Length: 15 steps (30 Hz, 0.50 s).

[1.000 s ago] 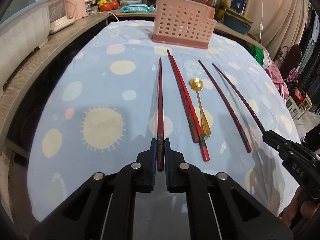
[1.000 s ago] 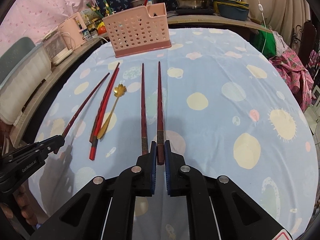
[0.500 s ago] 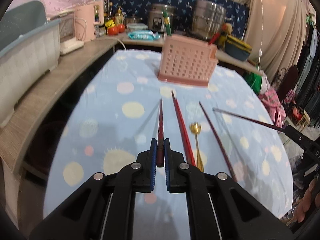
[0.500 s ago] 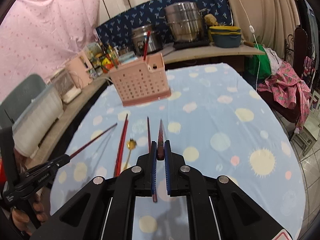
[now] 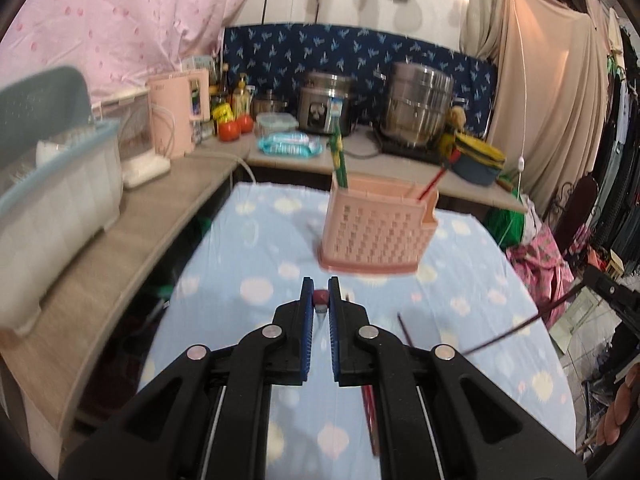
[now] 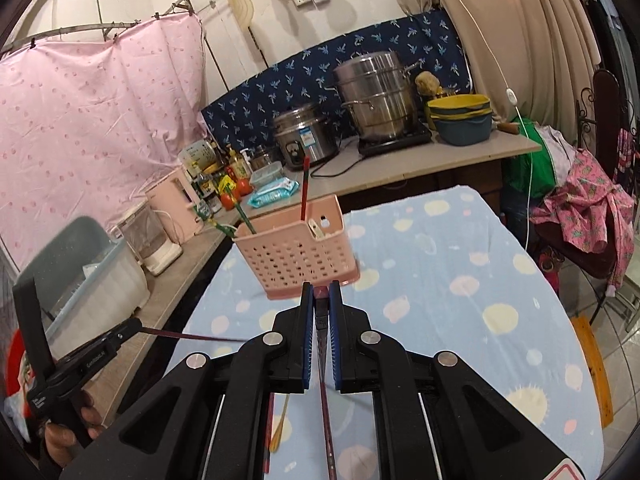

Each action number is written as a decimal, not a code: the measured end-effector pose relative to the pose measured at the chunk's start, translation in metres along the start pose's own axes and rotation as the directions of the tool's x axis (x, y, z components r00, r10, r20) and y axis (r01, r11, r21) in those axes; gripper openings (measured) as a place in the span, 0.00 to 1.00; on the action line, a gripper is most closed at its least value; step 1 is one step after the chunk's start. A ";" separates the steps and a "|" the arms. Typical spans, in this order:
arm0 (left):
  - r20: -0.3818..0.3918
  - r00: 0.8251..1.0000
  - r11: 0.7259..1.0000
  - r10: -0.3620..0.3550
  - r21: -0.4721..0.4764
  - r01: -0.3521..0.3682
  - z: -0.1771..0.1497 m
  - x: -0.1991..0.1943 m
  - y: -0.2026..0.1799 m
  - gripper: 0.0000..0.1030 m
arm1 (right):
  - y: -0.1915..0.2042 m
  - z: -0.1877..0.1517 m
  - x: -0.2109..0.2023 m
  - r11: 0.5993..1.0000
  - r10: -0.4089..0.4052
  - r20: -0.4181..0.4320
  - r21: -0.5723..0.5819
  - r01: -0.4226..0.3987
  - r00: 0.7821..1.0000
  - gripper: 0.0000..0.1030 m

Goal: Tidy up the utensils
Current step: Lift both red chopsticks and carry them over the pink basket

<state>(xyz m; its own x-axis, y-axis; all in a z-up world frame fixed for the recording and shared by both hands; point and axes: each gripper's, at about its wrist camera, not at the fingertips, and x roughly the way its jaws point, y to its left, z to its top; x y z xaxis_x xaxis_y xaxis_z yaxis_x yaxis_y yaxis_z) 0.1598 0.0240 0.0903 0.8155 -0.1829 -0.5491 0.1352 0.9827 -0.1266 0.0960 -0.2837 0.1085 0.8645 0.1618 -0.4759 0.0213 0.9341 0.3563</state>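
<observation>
My left gripper (image 5: 320, 298) is shut on a dark red chopstick (image 5: 320, 298), whose butt end shows between the pads while the shaft hangs down under the jaws. My right gripper (image 6: 321, 294) is shut on another dark red chopstick (image 6: 325, 392), held the same way above the table. The pink perforated utensil basket (image 5: 374, 230) stands ahead of both on the blue spotted cloth, also in the right wrist view (image 6: 296, 250); it holds a green utensil and a red chopstick. A red chopstick (image 6: 269, 432) and a gold spoon (image 6: 280, 424) lie on the cloth below.
A wooden counter (image 5: 132, 232) runs along the left with a white bin (image 5: 56, 216) and a pink appliance (image 5: 178, 114). Steel pots (image 5: 416, 108) stand on the back counter. A chair with pink cloth (image 6: 580, 216) is at the right of the table.
Both grippers have lifted their chopsticks off the cloth and tilted them, tips now hanging down. Both views have risen and swung up towards the basket and back wall.
</observation>
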 end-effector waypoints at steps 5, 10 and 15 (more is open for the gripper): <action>0.050 0.999 1.000 -0.007 0.001 0.007 0.033 0.005 -0.002 0.07 | 0.007 0.023 0.006 1.000 0.005 0.034 -0.017 -0.004 0.999 0.07; 0.095 0.995 0.999 -0.032 0.011 0.032 0.065 0.006 -0.010 0.07 | 0.013 0.049 0.014 0.999 0.026 0.073 -0.023 -0.025 0.997 0.07; 0.166 0.984 0.998 -0.061 0.016 0.059 0.103 0.006 -0.020 0.07 | 0.024 0.085 0.027 0.999 0.044 0.136 -0.035 -0.039 0.990 0.07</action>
<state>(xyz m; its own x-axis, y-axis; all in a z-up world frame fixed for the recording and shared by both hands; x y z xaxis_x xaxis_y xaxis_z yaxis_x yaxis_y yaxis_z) 0.2198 0.0060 0.1752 0.8879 -0.2352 -0.3954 0.1924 0.9705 -0.1453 0.1624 -0.2837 0.1722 0.9247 0.1578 -0.3464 -0.0303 0.9376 0.3463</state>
